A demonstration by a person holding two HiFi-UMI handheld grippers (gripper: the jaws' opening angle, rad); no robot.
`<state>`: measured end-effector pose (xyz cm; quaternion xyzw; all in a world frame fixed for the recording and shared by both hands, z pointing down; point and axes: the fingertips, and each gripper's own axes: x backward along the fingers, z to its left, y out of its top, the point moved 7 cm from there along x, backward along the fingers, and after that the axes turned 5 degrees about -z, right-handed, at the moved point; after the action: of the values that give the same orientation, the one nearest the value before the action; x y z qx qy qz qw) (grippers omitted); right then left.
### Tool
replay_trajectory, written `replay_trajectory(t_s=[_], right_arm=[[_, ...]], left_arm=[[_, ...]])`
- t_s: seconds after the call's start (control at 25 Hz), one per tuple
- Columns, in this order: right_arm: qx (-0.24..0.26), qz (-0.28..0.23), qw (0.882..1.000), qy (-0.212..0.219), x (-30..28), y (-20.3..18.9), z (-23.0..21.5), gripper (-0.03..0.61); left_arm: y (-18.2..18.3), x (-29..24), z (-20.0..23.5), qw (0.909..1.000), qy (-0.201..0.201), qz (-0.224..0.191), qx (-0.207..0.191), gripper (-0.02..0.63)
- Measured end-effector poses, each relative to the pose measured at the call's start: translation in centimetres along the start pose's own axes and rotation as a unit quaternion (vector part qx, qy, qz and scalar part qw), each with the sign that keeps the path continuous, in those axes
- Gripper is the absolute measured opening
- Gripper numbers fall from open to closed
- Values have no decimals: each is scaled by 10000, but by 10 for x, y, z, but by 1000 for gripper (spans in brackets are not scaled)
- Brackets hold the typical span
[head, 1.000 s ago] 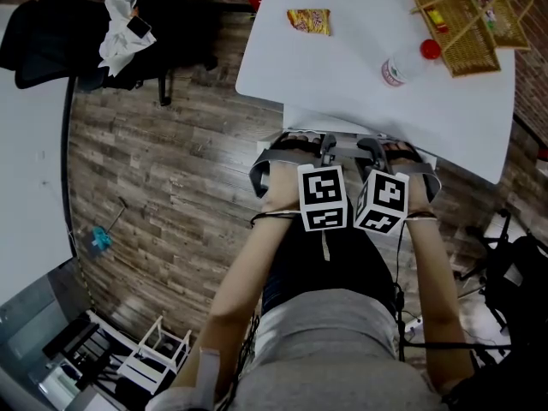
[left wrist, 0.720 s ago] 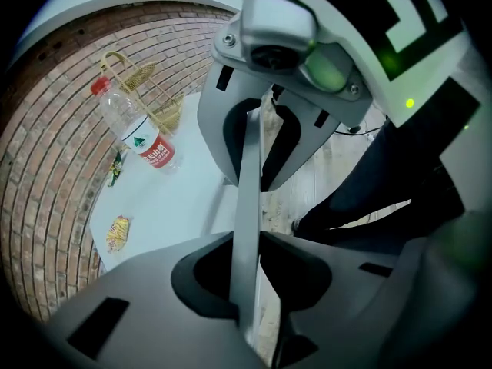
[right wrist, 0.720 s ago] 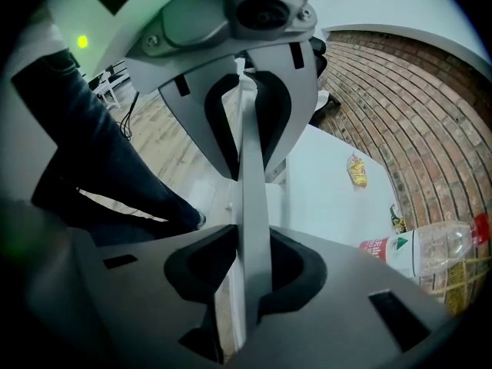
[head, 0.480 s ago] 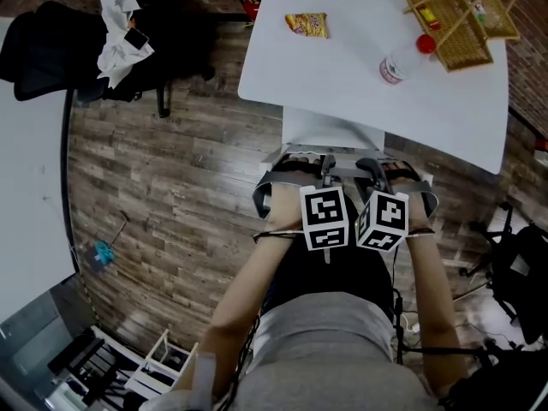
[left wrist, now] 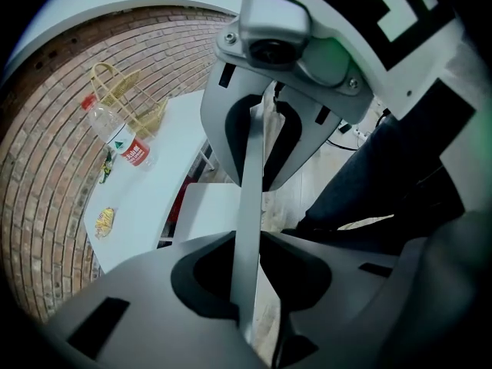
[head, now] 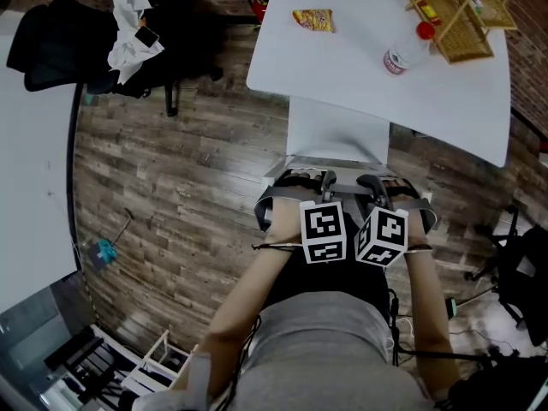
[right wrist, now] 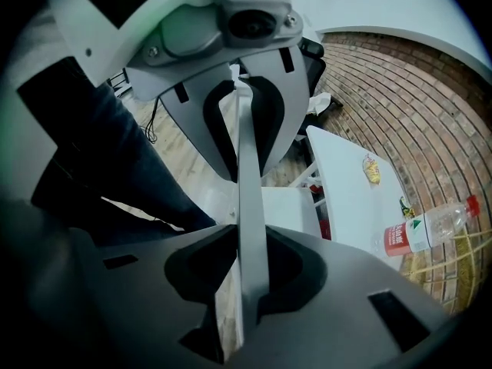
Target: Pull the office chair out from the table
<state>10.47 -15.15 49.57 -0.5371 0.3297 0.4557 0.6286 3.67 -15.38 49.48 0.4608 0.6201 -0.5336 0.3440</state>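
The chair is white, with a flat seat point(head: 336, 134) showing in front of the white table point(head: 342, 71). Its thin backrest top edge point(head: 347, 166) lies just beyond my two grippers in the head view. My left gripper point(head: 324, 183) is shut on that edge, and my right gripper point(head: 375, 185) is shut on it beside the left. In the left gripper view the backrest edge point(left wrist: 249, 167) runs as a pale strip clamped between both jaws of the left gripper point(left wrist: 252, 214). The right gripper view shows the same backrest strip point(right wrist: 249, 152) pinched in the right gripper point(right wrist: 250, 206).
On the table lie a snack packet point(head: 312, 19), a plastic bottle point(head: 404, 51) and a wicker basket point(head: 458, 15). A black office chair point(head: 60, 45) with a white cloth point(head: 133, 32) stands at upper left. Another white table point(head: 26, 187) is at left, and black gear point(head: 524, 272) at right.
The white chair has slid out from under the table toward me, so more of its seat shows. Both grippers came back with it, still clamped on the backrest.
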Motion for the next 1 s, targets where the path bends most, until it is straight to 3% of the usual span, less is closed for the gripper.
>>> replay_trajectory(t_s=[1.0], right_arm=[[222, -116, 9994, 232, 37, -7, 143, 89]], left_arm=[[10, 30, -149, 9990, 109, 162, 399, 94]])
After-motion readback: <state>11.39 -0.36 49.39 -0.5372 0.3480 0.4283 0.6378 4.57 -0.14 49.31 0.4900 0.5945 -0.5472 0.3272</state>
